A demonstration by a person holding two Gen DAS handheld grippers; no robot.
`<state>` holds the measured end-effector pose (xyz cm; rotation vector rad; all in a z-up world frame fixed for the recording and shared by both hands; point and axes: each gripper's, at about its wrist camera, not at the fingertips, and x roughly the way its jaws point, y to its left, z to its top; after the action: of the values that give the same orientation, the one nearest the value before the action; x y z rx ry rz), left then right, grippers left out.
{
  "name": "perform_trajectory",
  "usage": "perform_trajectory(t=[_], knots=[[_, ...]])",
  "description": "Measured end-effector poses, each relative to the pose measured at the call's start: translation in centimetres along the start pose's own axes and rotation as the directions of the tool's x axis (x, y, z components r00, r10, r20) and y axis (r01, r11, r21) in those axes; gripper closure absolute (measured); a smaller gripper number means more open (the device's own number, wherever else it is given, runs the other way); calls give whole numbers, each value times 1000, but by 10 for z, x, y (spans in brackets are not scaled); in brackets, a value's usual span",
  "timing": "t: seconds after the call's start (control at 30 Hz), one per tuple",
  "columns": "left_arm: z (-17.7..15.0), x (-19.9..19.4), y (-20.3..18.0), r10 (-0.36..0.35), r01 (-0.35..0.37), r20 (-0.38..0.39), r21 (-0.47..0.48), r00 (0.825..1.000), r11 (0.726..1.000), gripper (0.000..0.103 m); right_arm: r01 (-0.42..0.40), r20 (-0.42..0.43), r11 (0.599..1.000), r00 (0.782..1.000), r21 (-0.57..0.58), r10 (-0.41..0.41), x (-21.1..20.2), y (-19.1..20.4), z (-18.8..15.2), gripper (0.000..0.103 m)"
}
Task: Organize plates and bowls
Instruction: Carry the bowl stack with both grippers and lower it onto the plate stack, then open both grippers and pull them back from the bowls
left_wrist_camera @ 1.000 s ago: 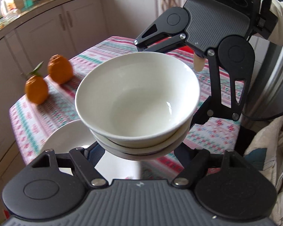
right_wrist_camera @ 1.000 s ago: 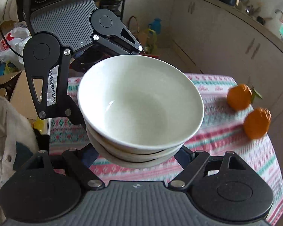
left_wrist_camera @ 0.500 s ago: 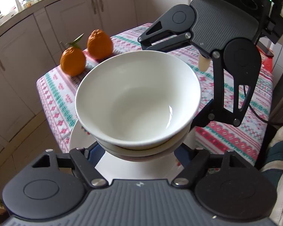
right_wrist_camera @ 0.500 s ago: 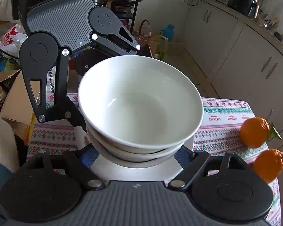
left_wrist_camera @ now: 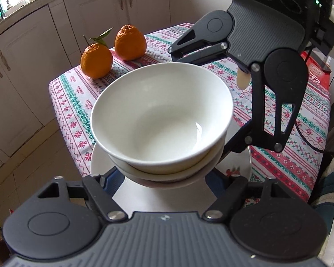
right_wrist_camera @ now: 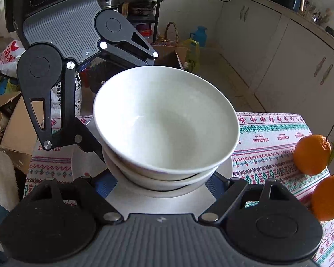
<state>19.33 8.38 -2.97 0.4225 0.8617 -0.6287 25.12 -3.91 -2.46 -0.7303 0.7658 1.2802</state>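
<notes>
Both grippers are clamped on the same stack of white bowls (left_wrist_camera: 161, 122), one from each side. The left gripper (left_wrist_camera: 164, 178) has its jaws pressed around the bottom bowl at the lower middle of its own frame, and the right gripper (left_wrist_camera: 211, 102), coming in from the upper right there, does the same on the far side. Neither grip has budged over the last second.

What's changed is what's underneath: a second ago the stack hung over the patterned tablecloth (left_wrist_camera: 78, 102) with the white plate (left_wrist_camera: 100, 162) off to the lower left, and now the plate sits right below the bowls. The two oranges (left_wrist_camera: 113, 51) have slid from mid-left toward the upper left as the view swung.

So I'd say the carry's basically done and it's lined up for setting down, though I can't tell if the stack touches the plate yet.
</notes>
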Motion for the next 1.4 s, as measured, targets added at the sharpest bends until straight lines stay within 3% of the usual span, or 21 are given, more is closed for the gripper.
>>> perform_trajectory(t=[0.4, 0.67, 0.9, 1.0, 1.13, 1.23, 1.3, 1.4], knots=[[-2, -4, -3, 24, -24, 17, 1, 1000, 1000, 23, -19, 14, 998, 1000, 64, 18, 0, -10, -6, 15], [-12, -13, -14, 87, -87, 46, -14, 995, 996, 12, 37, 31, 998, 999, 59, -39, -9, 2, -9, 5], [-28, -38, -38, 159, -150, 133, -71, 978, 986, 10, 148, 12, 981, 988, 127, -151, -32, 26, -16, 3], [-33, -50, -54, 220, -199, 186, -123, 958, 972, 4, 228, -9, 960, 973, 161, -230, -43, 44, -21, 2], [-45, -71, -84, 315, -260, 317, -202, 895, 944, 1, 324, -18, 902, 943, 284, -333, -65, 67, -34, 1], [-51, -82, -99, 369, -262, 347, -316, 862, 912, 1, 397, -25, 820, 904, 412, -426, -84, 84, -48, 0], [-51, -87, -109, 429, -285, 326, -405, 843, 869, 1, 458, -46, 742, 863, 489, -502, -92, 98, -58, 0], [-47, -94, -122, 513, -325, 254, -531, 820, 782, 1, 523, -101, 604, 799, 602, -592, -101, 117, -64, 0]])
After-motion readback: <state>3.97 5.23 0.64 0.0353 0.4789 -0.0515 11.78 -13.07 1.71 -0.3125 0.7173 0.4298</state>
